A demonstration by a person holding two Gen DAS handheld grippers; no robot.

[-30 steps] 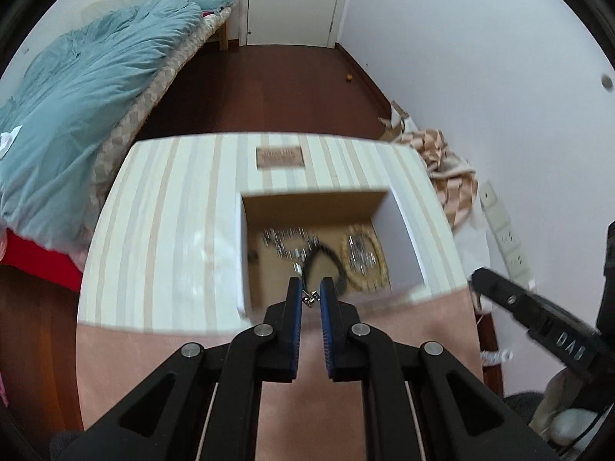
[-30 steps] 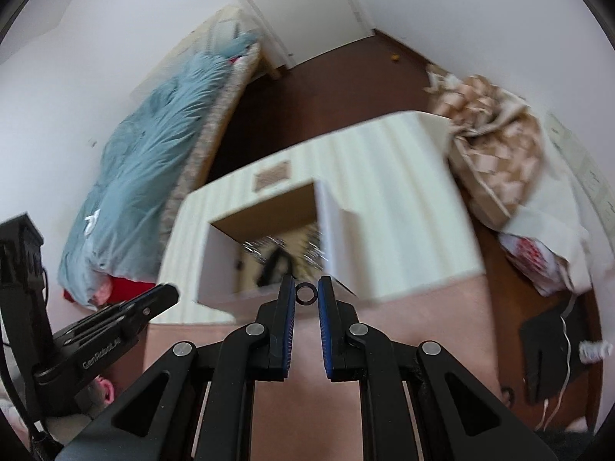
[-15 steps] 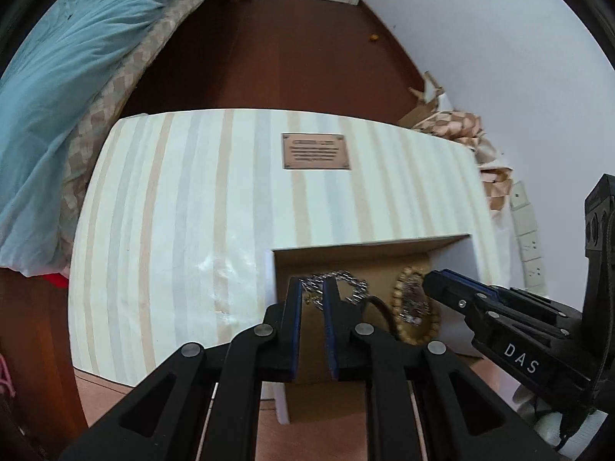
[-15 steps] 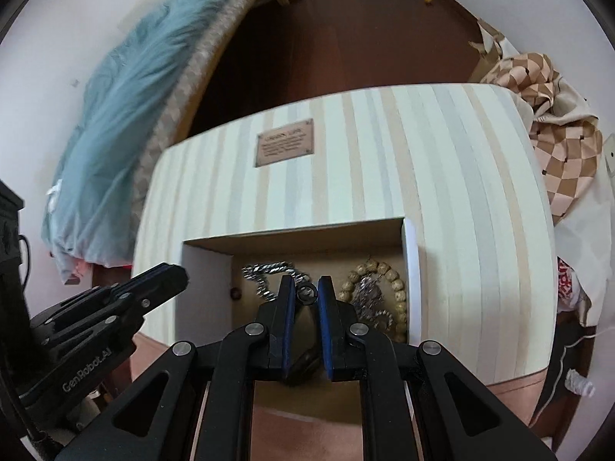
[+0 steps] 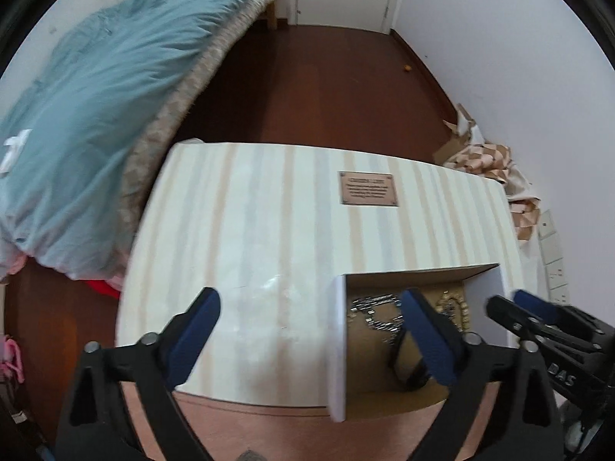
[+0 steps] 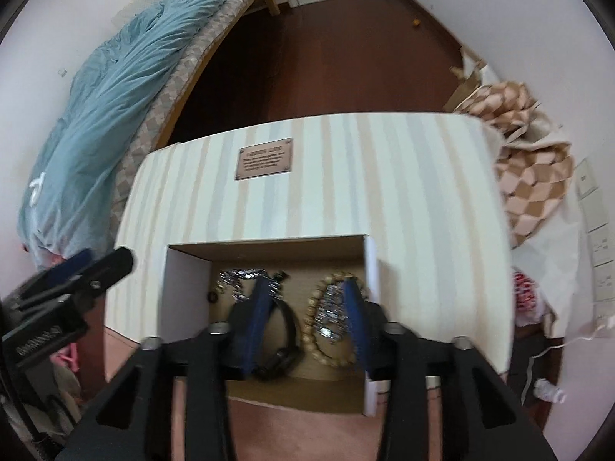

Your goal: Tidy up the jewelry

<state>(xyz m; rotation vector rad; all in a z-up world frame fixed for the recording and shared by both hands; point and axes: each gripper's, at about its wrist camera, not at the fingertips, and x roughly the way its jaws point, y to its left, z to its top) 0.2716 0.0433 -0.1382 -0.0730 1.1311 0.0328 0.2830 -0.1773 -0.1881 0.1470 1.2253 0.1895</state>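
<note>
An open cardboard box (image 6: 184,288) sits on the striped table (image 6: 346,184). It holds a silver chain (image 6: 240,276), a black band (image 6: 286,342), a beaded bracelet (image 6: 313,330) and a small dark ring (image 6: 211,297). My right gripper (image 6: 307,297) is open and empty, its fingers inside the box. My left gripper (image 5: 309,309) is open and empty above the box's left wall (image 5: 338,342); its right finger (image 5: 426,330) is over the box. The chain (image 5: 369,309) shows in the left wrist view too.
A brown plaque (image 5: 368,188) lies on the table's far half. A bed with a teal duvet (image 5: 88,115) stands at the left. A checkered cloth heap (image 6: 526,153) lies at the right by the wall. Dark wood floor (image 5: 315,84) lies beyond.
Both grippers have opened wide; the small pieces they pinched are no longer between the fingers. The left gripper has shifted left of the box.
</note>
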